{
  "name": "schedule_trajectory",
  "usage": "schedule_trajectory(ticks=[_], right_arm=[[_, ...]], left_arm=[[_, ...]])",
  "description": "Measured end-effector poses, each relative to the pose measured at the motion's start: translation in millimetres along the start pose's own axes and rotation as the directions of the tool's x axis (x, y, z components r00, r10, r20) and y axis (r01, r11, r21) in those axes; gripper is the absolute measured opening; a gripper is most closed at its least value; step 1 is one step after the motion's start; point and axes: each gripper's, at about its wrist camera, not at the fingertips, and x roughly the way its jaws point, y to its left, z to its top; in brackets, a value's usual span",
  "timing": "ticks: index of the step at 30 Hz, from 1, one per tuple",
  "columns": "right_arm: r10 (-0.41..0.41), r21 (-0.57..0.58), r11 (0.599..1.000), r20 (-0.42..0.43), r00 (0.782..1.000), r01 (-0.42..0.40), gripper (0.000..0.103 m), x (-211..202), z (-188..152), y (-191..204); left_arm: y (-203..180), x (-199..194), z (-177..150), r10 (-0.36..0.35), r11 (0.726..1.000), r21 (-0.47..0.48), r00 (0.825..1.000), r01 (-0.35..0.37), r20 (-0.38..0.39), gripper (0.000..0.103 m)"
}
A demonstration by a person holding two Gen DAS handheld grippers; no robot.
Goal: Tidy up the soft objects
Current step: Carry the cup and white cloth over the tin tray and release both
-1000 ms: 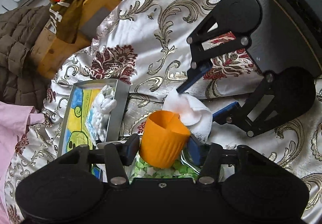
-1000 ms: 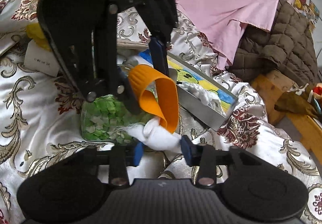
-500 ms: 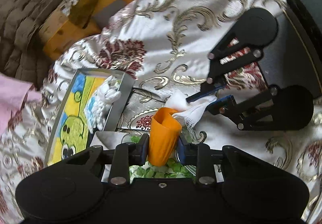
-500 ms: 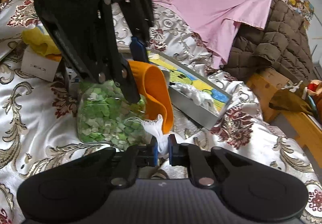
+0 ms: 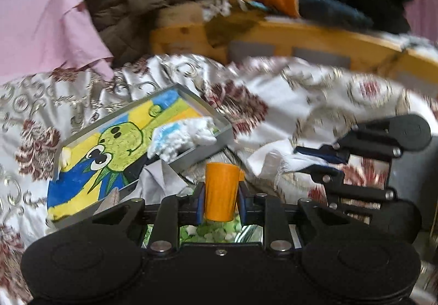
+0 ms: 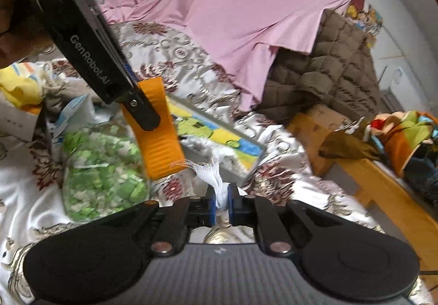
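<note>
My left gripper (image 5: 219,202) is shut on an orange soft cup (image 5: 220,190) and squeezes it flat; the cup also shows in the right wrist view (image 6: 158,132), held up above the bed. My right gripper (image 6: 220,202) is shut on a white frayed cloth (image 6: 216,179); the cloth also shows in the left wrist view (image 5: 273,161), just right of the cup. A glass jar of green and white bits (image 6: 101,165) lies on the patterned bedspread under the left gripper. A metal tin with a cartoon picture (image 5: 123,151) holds a white fluffy piece (image 5: 183,137).
A pink sheet (image 6: 232,14) and a brown quilted coat (image 6: 325,77) lie behind. A wooden bench (image 5: 287,39) with piled clothes stands at the bed's edge. A yellow cloth (image 6: 19,85) and a white box (image 6: 13,121) sit at the far left.
Both grippers have closed: the left squeezed the orange cup flat, the right clamped the white cloth. Both have lifted and tilted up, and the cloth has come out of the cup.
</note>
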Motion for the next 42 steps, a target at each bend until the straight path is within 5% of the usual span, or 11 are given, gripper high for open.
schedule_trajectory(ticks=[10,20,29,35,42], right_arm=[[-0.064,0.087,0.994,0.020,0.998,0.062,0.009,12,18,-16],[0.040,0.145,0.988,0.041,0.998,-0.045,0.009,108,88,-32],[0.132,0.207,0.972,-0.074,0.988,-0.114,0.009,196,107,-13],[0.162,0.164,0.977,-0.132,0.978,-0.139,0.009,218,102,9],[0.195,0.173,0.971,-0.182,0.964,-0.164,0.014,228,96,23]], left_arm=[[41,-8,9,0.012,0.990,-0.143,0.994,0.004,0.111,0.020],[125,17,30,0.149,0.946,-0.313,0.972,-0.087,0.179,0.020],[185,77,12,0.161,0.861,-0.500,0.982,-0.091,0.097,0.020],[208,99,-11,0.132,0.788,-0.611,0.990,-0.080,0.041,0.020],[216,107,-23,0.154,0.775,-0.618,0.988,-0.135,-0.023,0.025]])
